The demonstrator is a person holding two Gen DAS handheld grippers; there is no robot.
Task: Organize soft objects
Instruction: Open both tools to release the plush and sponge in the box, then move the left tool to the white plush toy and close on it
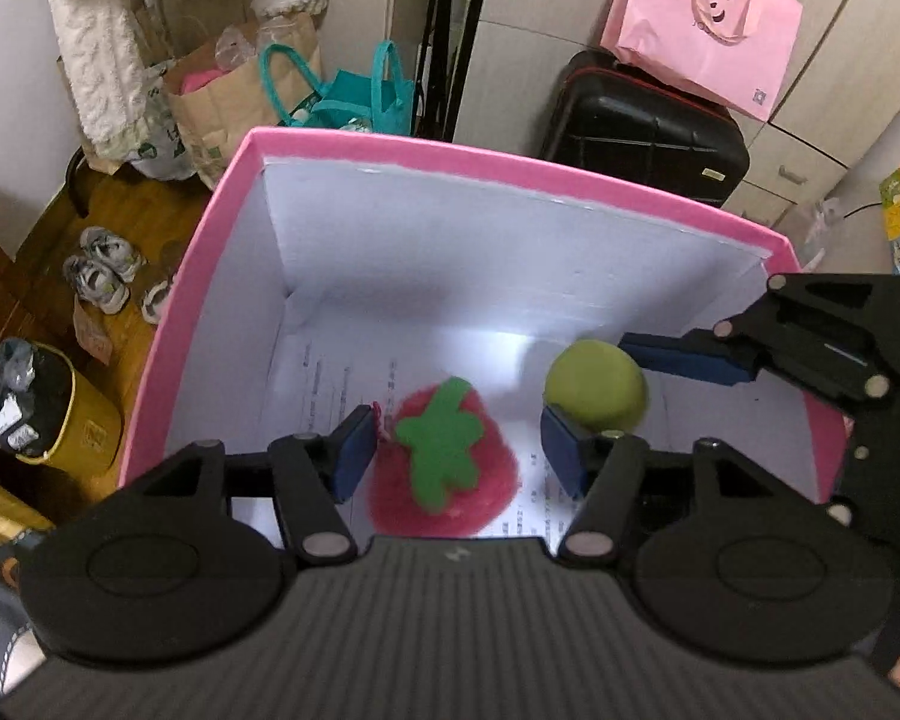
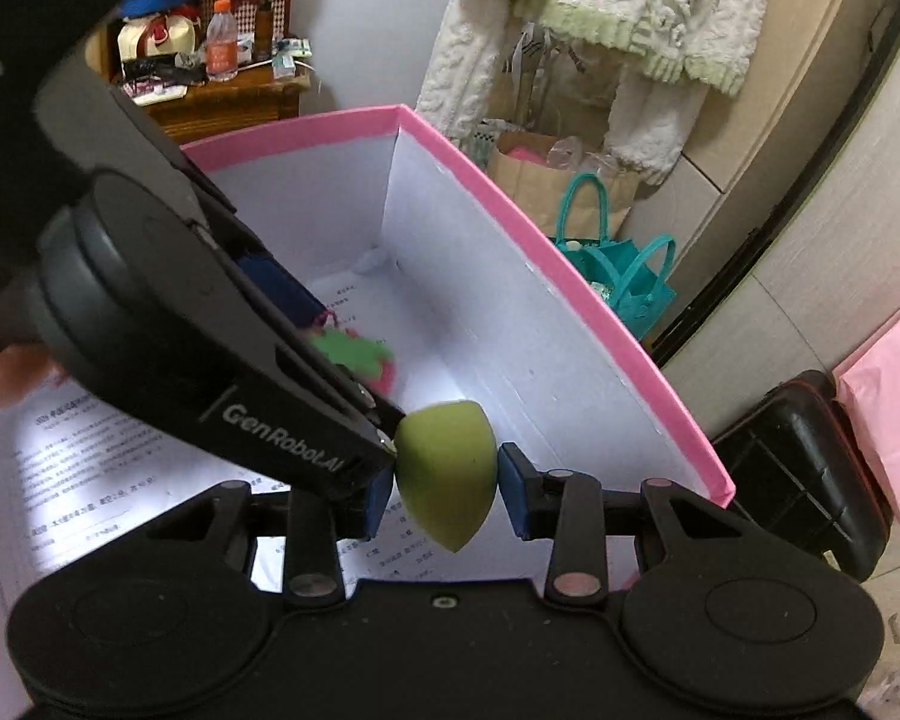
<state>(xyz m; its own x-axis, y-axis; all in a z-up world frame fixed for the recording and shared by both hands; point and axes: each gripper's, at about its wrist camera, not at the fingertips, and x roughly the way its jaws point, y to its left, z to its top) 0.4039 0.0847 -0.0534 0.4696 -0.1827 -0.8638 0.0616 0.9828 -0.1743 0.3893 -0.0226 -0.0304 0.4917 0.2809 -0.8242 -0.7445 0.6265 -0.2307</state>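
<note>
The left gripper (image 1: pixel 456 450) stands wide over the flat red felt strawberry (image 1: pixel 444 462) inside the pink cardboard box (image 1: pixel 510 165). The right gripper (image 2: pixel 447 483) squeezes the soft green egg-shaped sponge (image 2: pixel 447 474); letting go looks next.

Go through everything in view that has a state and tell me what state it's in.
Pink box: open, no lid.
Strawberry plush: loose inside the box, released.
Green sponge: gripped, above the box floor.
Left hand-held gripper: open.
Right hand-held gripper: shut on the sponge.
</note>
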